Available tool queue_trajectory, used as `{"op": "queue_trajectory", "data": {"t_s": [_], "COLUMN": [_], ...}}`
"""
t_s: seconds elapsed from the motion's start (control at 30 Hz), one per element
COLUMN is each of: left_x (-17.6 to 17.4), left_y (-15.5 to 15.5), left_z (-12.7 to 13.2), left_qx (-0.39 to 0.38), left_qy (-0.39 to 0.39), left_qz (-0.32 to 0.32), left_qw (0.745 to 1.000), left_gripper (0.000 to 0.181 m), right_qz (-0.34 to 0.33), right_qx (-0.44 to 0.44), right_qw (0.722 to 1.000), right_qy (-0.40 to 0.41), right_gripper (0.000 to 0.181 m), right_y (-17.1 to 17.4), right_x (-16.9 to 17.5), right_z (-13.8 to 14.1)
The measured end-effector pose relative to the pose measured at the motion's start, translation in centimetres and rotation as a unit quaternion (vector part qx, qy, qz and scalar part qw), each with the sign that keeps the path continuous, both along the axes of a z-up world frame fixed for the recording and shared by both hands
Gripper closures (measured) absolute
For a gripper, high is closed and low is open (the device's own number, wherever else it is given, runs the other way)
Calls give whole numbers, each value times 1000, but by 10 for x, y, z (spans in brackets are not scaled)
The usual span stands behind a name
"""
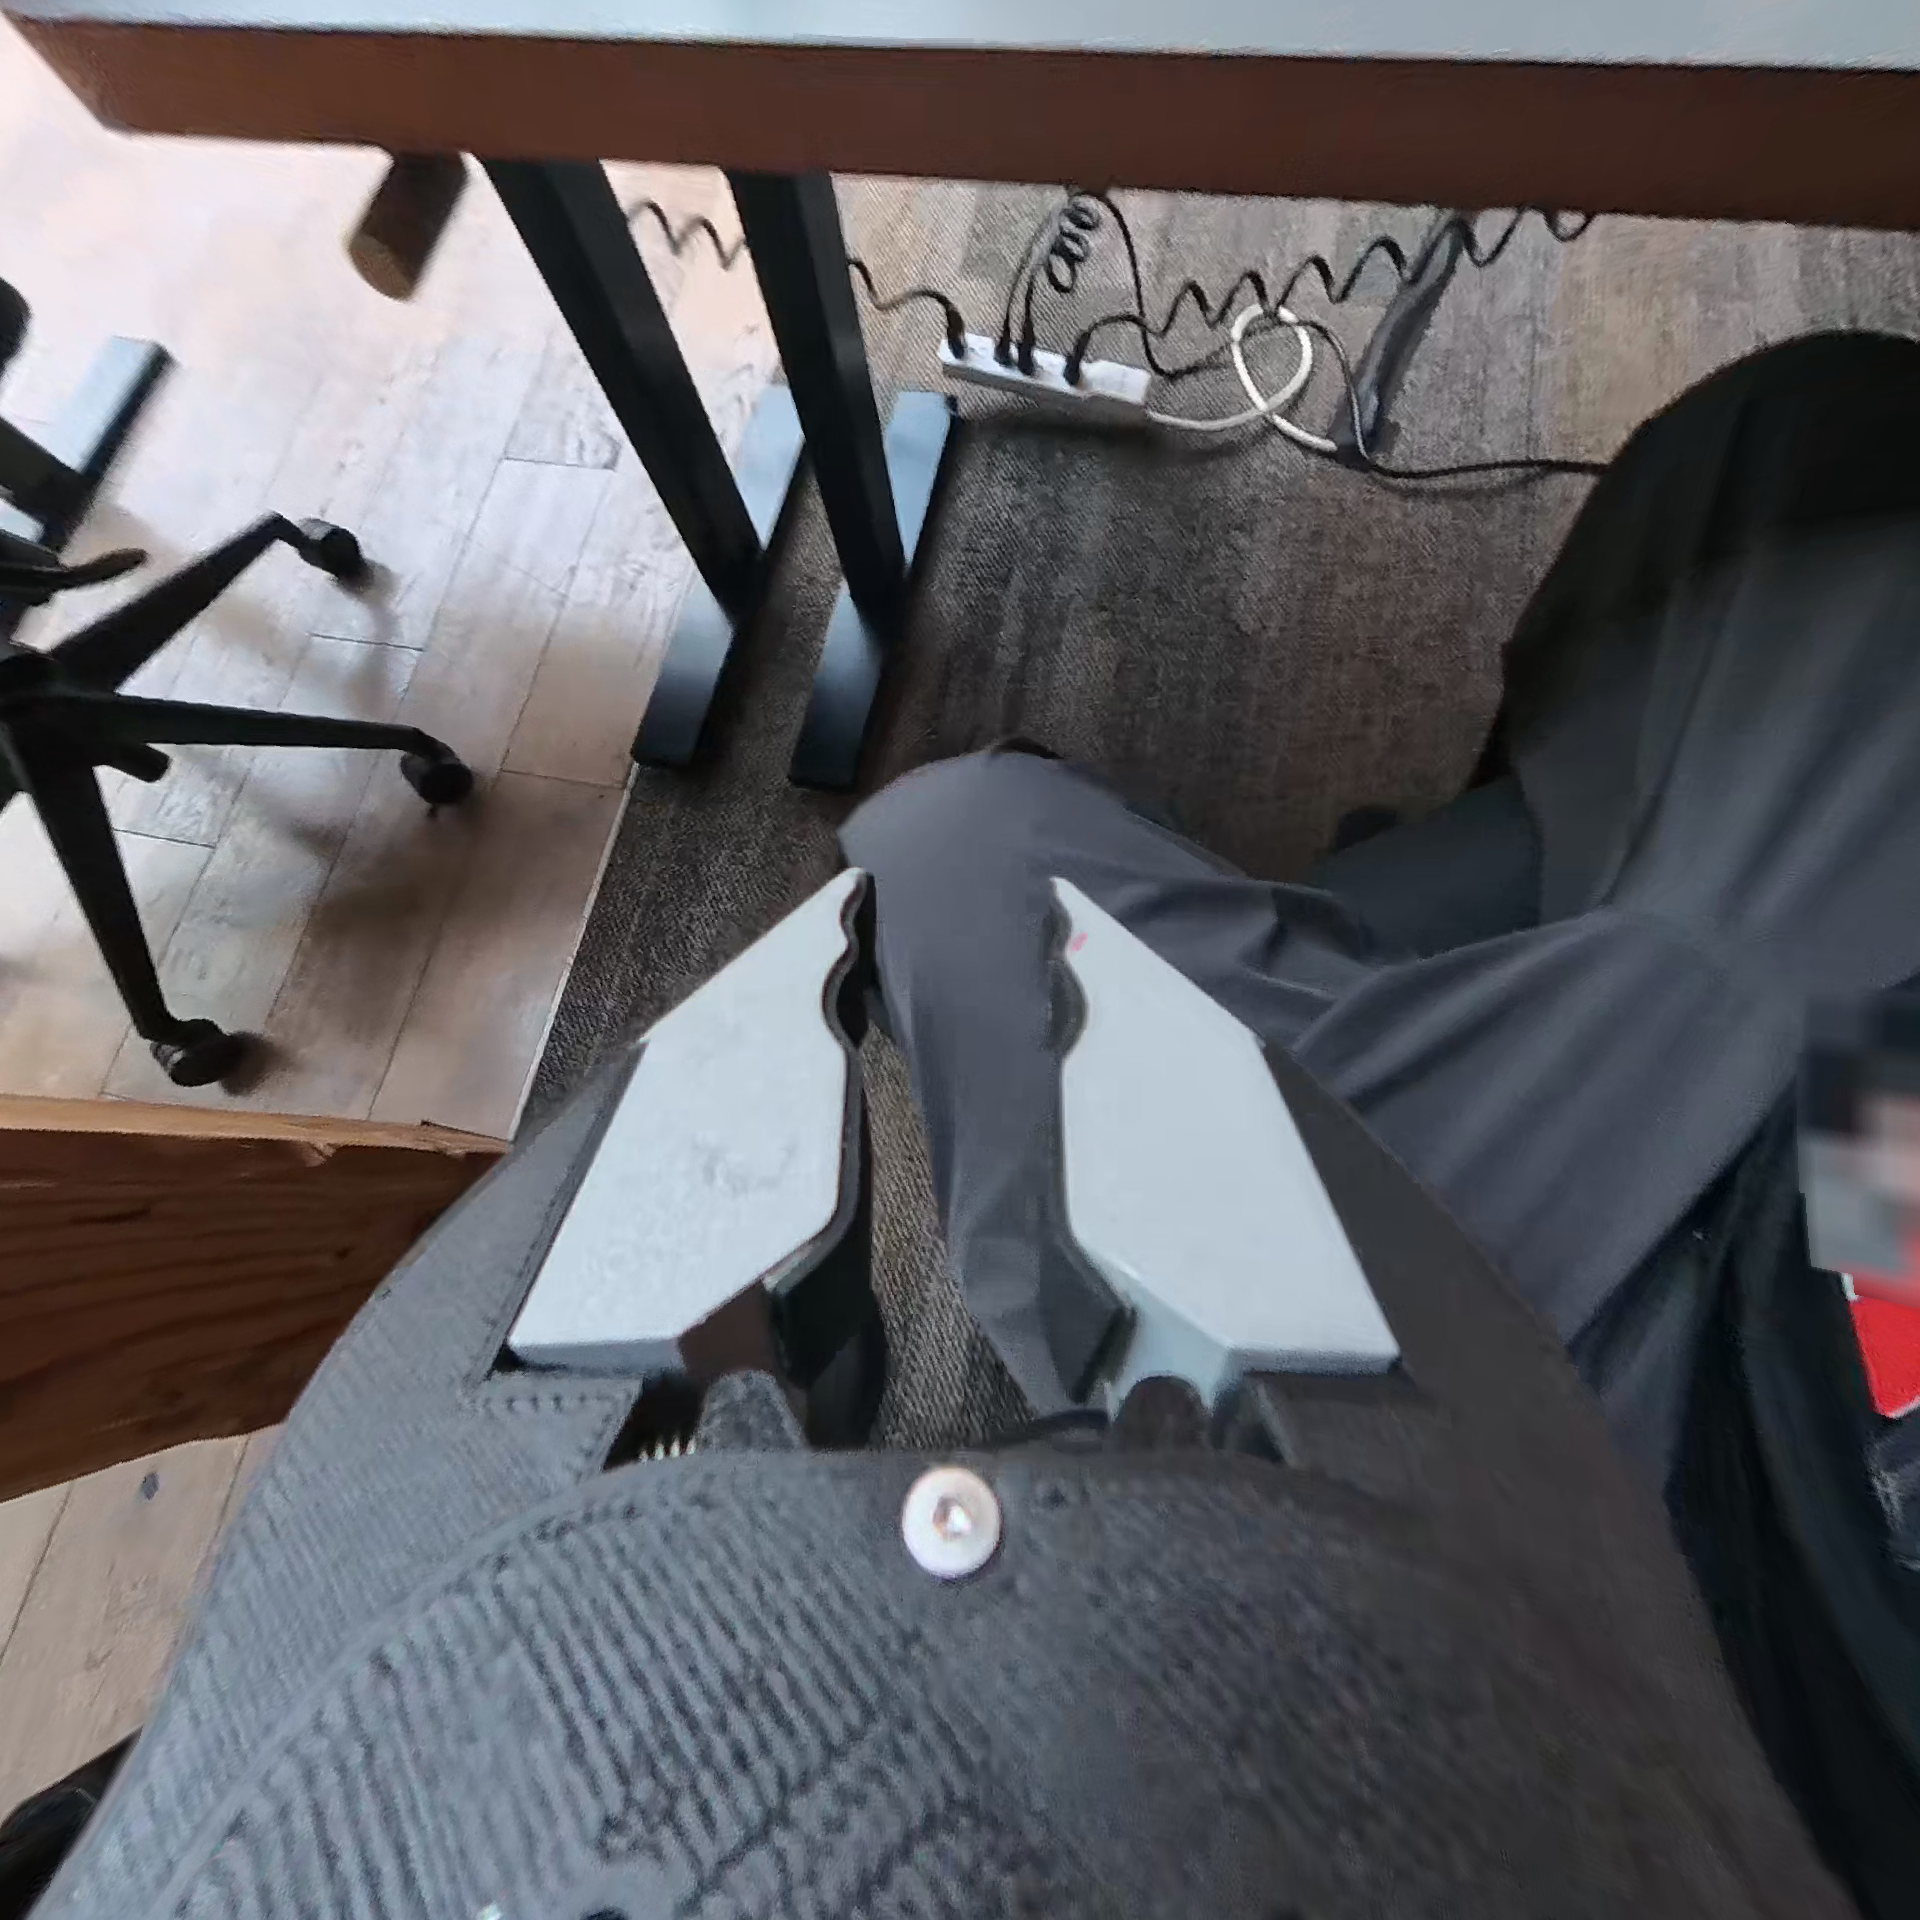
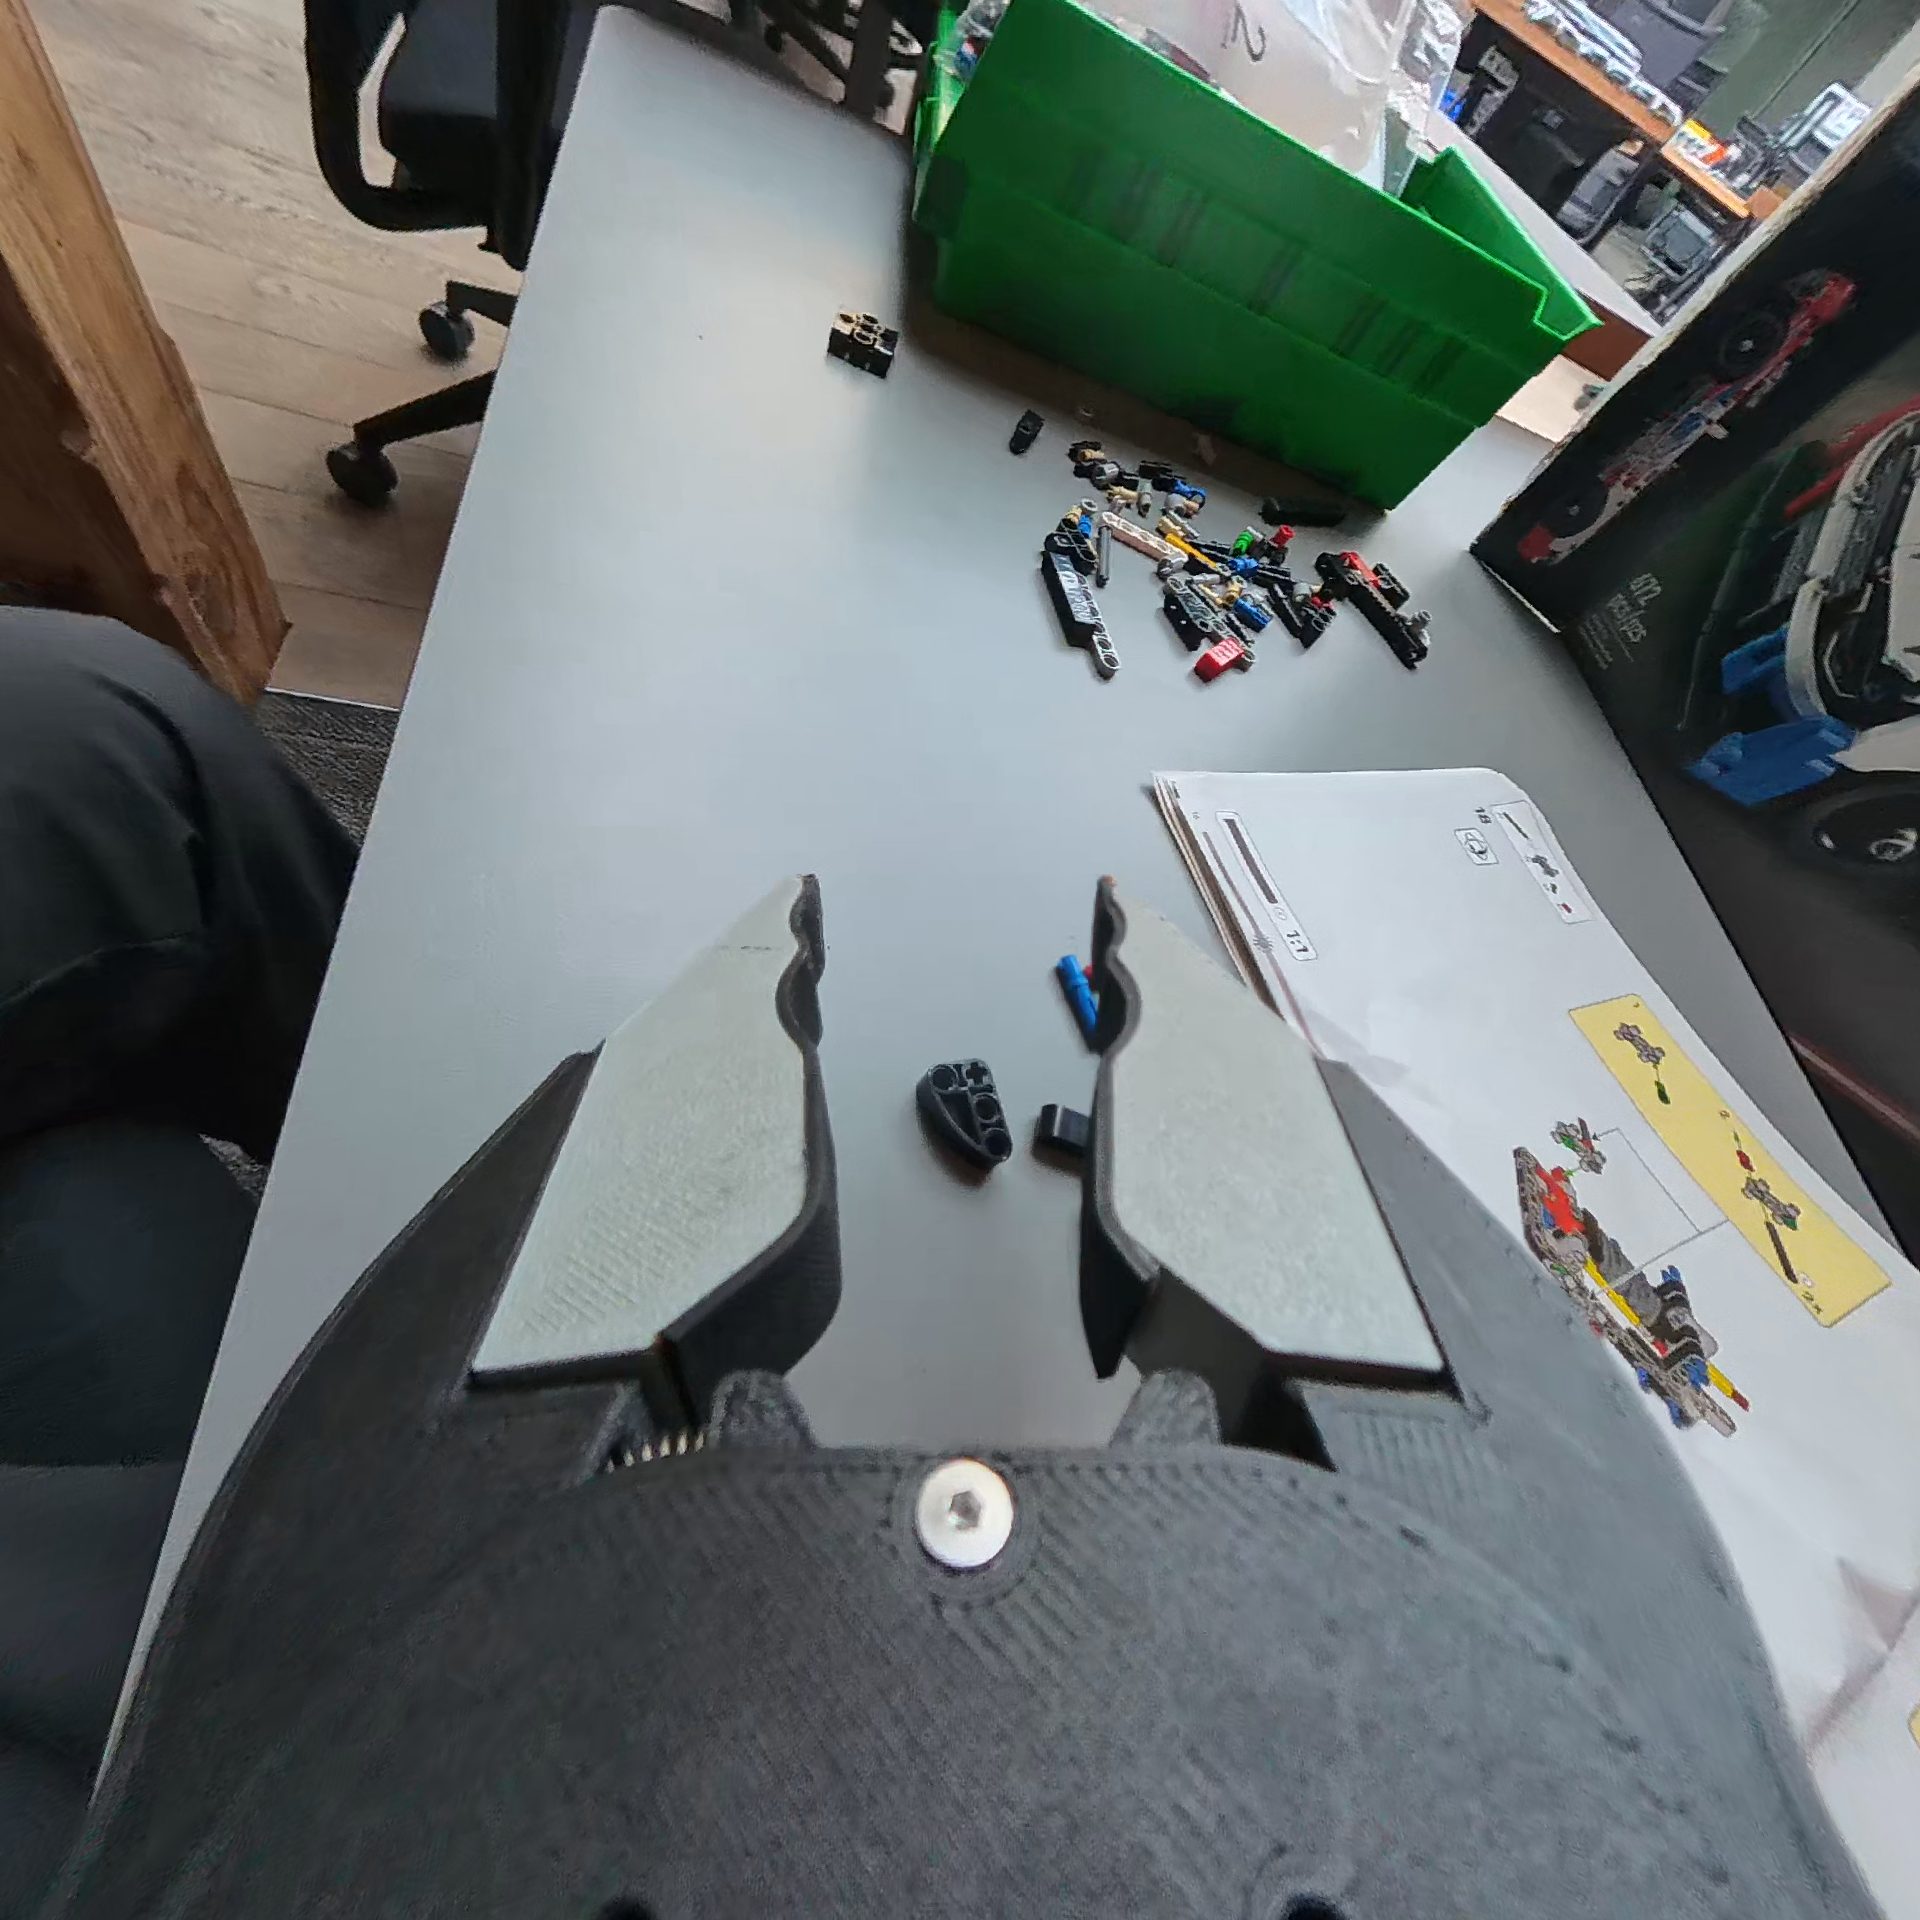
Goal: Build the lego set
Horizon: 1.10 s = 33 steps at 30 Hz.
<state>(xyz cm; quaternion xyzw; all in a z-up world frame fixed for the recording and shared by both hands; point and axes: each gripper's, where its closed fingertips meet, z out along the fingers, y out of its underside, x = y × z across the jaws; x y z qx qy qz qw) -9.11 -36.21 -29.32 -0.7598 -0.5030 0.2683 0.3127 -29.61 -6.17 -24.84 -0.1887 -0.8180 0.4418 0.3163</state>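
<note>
Just beyond right claw [image 2: 961,894]: lego pile [image 2: 1226,566]

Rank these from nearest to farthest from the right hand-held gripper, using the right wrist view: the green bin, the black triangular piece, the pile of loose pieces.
1. Black triangular piece, between the right hand-held gripper fingers.
2. Pile of loose pieces, mid-table, ahead and right.
3. Green bin, far end, behind the pile.

Both hand-held grippers spread apart, nothing between their fingers.

The left hand-held gripper [image 1: 961,894] points downward over the person's dark-trousered thigh [image 1: 1351,997], fingers parted. The right hand-held gripper [image 2: 961,894] angles forward and down, its grey fingers [image 2: 675,1122] equally wide.
</note>
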Motion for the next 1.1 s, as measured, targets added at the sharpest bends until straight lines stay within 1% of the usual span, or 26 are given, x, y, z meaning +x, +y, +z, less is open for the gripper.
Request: {"op": "queue_trajectory", "data": {"t_s": [0.07,0.27,0.4,0.47,0.6,0.7,0.8,0.9,1.0,1.03,1.1], "left_x": [8,34,44,47,49,49,45,42,27,22,16], "left_y": [8,25,26,20,4,0,-4,1,5,8,11], "left_z": [-3,10,14,10,-7,-10,-6,-2,7,7,-4], "left_qx": [2,11,20,21,33,40,9,4,-7,-4,18], "left_qy": [-13,0,2,-4,-36,-39,-8,16,64,68,45], "left_qz": [-16,-59,-65,-57,-26,-7,15,26,34,33,37], "left_qw": [1000,998,998,998,998,998,1000,1000,997,997,998], "left_gripper": [147,148,148,147,146,146,147,150,161,164,168], "right_qz": [-14,-43,-59,-53,-35,-14,-8,18,20,20,20], "right_qx": [10,61,99,104,84,66,44,-2,-15,-23,-39], "right_qw": [1000,996,992,992,995,997,999,1000,999,999,997], "right_qy": [11,54,46,48,50,42,24,-1,-31,-42,-65], "right_gripper": [128,125,126,125,123,127,131,133,133,133,135], "right_y": [2,6,7,5,1,-4,-6,-13,-12,-12,-11], "right_x": [-3,-8,-14,-13,-7,-2,0,6,5,4,2], "right_z": [0,-3,-14,-15,-10,-8,-6,1,-2,-2,-2]}}
